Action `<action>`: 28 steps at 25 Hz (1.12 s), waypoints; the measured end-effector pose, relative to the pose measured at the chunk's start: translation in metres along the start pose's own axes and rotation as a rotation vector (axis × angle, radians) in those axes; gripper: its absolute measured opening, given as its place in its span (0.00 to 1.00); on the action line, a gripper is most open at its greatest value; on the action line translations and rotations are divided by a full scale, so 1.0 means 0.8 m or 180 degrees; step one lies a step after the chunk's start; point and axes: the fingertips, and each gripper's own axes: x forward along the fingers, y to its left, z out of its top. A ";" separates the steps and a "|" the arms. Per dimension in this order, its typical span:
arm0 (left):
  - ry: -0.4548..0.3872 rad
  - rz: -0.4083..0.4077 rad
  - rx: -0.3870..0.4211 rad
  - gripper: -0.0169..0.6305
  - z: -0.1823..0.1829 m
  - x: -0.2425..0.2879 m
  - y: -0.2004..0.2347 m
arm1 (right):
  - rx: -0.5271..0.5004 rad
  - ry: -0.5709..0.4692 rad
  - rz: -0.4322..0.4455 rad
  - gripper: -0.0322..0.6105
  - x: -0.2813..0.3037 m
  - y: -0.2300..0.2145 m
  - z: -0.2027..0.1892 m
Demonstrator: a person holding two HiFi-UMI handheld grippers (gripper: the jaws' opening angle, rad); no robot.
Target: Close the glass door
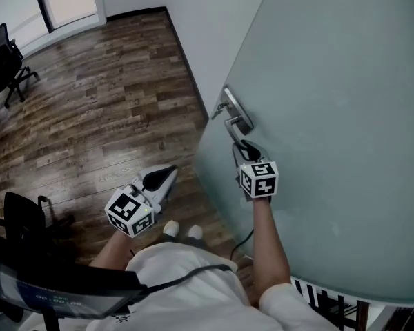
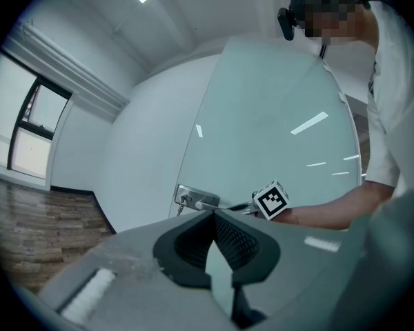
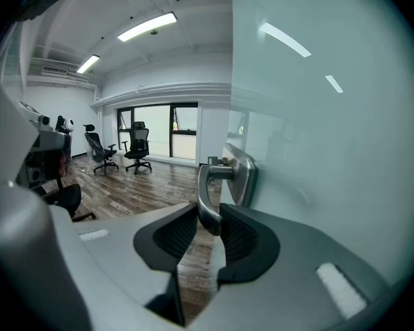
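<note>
The frosted glass door (image 1: 331, 116) stands ajar, its edge towards the white wall. Its metal lever handle (image 1: 233, 126) sits on a steel plate near that edge. My right gripper (image 1: 247, 147) is on this handle; in the right gripper view the lever (image 3: 208, 198) lies between the two pads, which close on its end, with the door (image 3: 317, 150) at the right. My left gripper (image 1: 167, 174) hangs free to the left of the door over the wooden floor, jaws shut with nothing in them. In the left gripper view it (image 2: 213, 214) points at the door (image 2: 276, 116) and the handle plate (image 2: 196, 198).
A white wall (image 1: 193, 19) meets the door's edge. Wooden floor (image 1: 90, 109) stretches to the left. A black office chair (image 1: 7, 61) stands at the far left, another dark chair (image 1: 24, 219) at the lower left. More chairs (image 3: 138, 150) stand by the far windows.
</note>
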 end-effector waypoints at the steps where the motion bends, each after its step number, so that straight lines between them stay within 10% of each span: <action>1: -0.0010 0.0003 -0.0016 0.03 -0.002 -0.003 0.001 | -0.0006 -0.0002 0.0012 0.21 -0.001 0.004 -0.001; 28: -0.0220 0.1209 -0.0018 0.03 -0.024 -0.085 -0.099 | -0.0169 -0.0187 0.0337 0.21 -0.038 0.104 -0.005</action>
